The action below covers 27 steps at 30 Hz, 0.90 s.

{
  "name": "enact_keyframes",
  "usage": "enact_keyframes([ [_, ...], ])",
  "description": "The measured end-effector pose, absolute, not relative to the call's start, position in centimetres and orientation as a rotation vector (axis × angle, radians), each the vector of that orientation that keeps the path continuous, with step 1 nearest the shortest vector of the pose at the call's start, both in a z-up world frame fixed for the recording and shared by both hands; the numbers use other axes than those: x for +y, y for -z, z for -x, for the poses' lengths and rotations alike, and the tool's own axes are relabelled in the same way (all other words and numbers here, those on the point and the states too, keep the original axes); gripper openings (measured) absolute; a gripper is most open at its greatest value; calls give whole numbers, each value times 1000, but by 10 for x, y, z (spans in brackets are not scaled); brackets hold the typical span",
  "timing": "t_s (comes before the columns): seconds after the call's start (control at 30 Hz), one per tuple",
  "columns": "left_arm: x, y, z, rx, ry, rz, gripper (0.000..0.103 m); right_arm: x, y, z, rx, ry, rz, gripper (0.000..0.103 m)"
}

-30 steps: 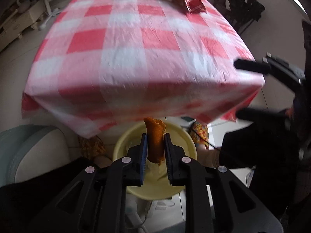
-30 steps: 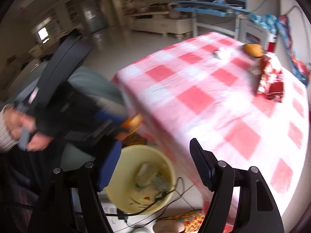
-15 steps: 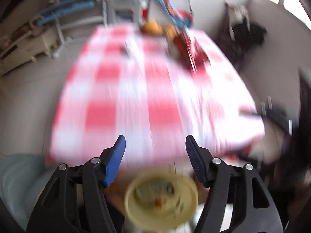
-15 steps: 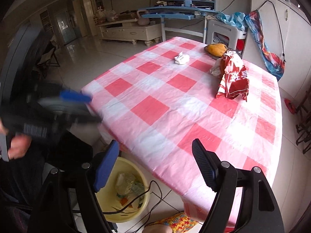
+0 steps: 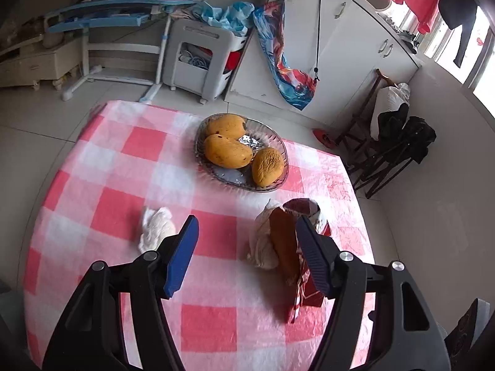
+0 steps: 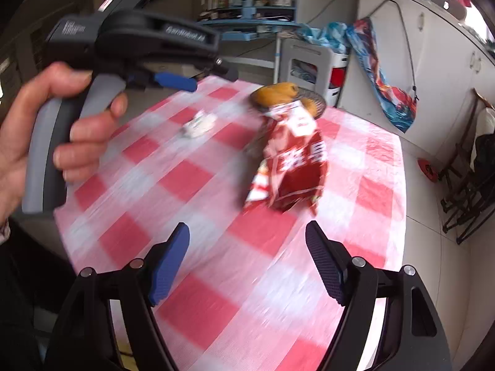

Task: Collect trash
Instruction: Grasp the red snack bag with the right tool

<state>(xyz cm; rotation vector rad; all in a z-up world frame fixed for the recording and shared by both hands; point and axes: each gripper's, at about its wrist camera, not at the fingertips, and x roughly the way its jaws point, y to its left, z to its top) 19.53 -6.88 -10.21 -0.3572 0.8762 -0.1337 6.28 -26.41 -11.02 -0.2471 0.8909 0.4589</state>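
Note:
On the red-and-white checked tablecloth (image 5: 216, 324) lie a crumpled white tissue (image 5: 154, 228), a second white wad (image 5: 261, 244) with an orange-brown peel piece (image 5: 283, 241) leaning on it, and a red snack bag (image 5: 309, 290). My left gripper (image 5: 246, 225) hovers open above the cloth, the tissue just left of its left finger and the peel by its right finger. My right gripper (image 6: 247, 235) is open over the near part of the table, short of the red snack bag (image 6: 294, 167). Farther back lies the tissue (image 6: 199, 123).
A glass bowl (image 5: 278, 142) with three mangoes stands at the far end of the table. A person's hand (image 6: 46, 130) grips the left gripper's handle at the upper left of the right wrist view. Cabinets, a white cart and a folded black rack stand beyond the table.
The left gripper opened and let go of an orange peel over the yellow bin, then swung up over the table. The right gripper also moved from beside the bin to above the tablecloth.

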Motion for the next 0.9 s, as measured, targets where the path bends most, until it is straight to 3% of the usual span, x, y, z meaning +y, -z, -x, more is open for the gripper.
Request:
enact_keyframes([
  [0.23, -85, 127, -243, 924, 197, 402, 74, -286, 124, -119, 896, -401, 127, 74],
  [0.33, -90, 139, -255, 947, 223, 419, 77, -294, 130, -136, 909, -397, 72, 69],
  [0.47, -98, 155, -264, 992, 255, 417, 77, -293, 141, -151, 949, -418, 27, 59],
  [0.6, -105, 166, -264, 1028, 293, 395, 77, -277, 146, -152, 984, -460, 58, 34],
  [0.7, -102, 166, -256, 1045, 298, 390, 77, -271, 143, -143, 977, -479, 90, 23],
  [0.9, -68, 159, -224, 1106, 247, 349, 77, -253, 122, -107, 936, -543, 161, 17],
])
